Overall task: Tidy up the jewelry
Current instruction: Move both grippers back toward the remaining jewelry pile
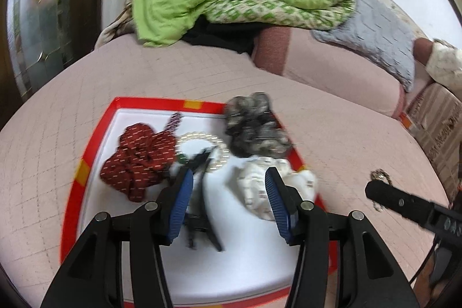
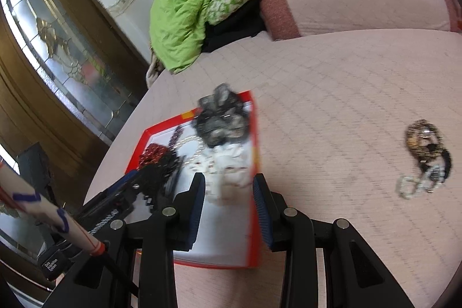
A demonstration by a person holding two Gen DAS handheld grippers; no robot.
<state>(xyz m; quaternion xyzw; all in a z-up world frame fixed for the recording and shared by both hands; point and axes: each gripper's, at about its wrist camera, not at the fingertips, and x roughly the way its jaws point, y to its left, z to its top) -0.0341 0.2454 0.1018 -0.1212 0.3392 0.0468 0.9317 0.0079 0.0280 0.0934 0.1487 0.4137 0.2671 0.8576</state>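
1. Left tongs (image 1: 229,178) hover over the red-rimmed tray (image 1: 92,132), jaws partly apart and holding nothing; a dark hair clip (image 1: 199,224) lies under them.
2. Right tongs (image 2: 228,186) hang at the tray's near right edge, jaws narrower, also empty.
3. Already in the tray: red scrunchie (image 1: 138,160), pearl bracelet (image 1: 202,140), grey scrunchie (image 1: 254,126), white scrunchie (image 1: 277,186).
4. The tangle of chains (image 2: 424,158) lies well apart on the pink bed (image 2: 332,82), likely next.
5. Swing the right tongs there, widen them, come down over the densest knot, then lift slowly so loose loops follow.
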